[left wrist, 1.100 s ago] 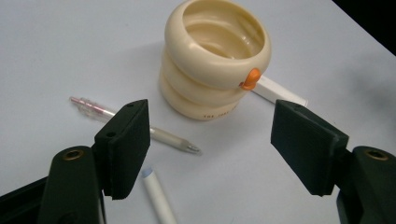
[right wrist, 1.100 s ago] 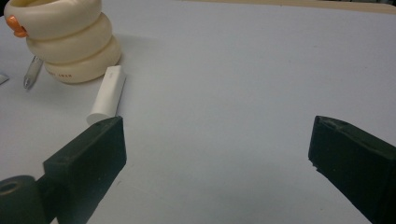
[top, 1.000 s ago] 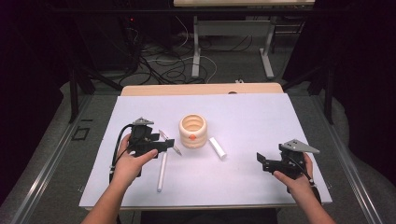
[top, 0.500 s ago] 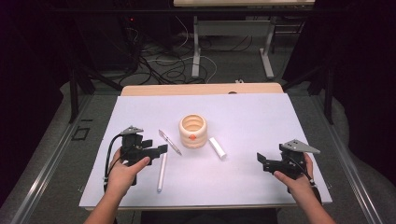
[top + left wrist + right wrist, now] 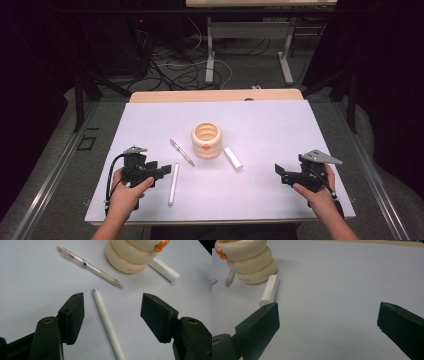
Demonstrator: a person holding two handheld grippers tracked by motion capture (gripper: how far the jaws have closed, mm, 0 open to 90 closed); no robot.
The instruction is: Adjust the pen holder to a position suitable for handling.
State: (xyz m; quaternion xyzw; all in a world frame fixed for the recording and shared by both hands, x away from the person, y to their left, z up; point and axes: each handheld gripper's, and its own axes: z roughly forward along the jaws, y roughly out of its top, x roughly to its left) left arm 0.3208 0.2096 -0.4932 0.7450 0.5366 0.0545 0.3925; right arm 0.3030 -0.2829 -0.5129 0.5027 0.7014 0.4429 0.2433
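- Left gripper [image 5: 162,170]: lower left of the high view, jaws spread wide, nothing held.
- White pen [image 5: 107,322]: lies flat on the table between those spread jaws in the left gripper view, untouched.
- Progress, as judged: pickup not yet made; closing, lifting and placing remain.
- Right gripper [image 5: 279,171]: lower right, jaws apart, empty.
- Cream ringed holder [image 5: 206,140]: centre, upright; clear pen [image 5: 181,152] to its left, white cap [image 5: 232,158] to its right.
- Surface: white table [image 5: 280,125], wooden strip at its far edge.
- Room: dark, floor cables [image 5: 195,75] at top.
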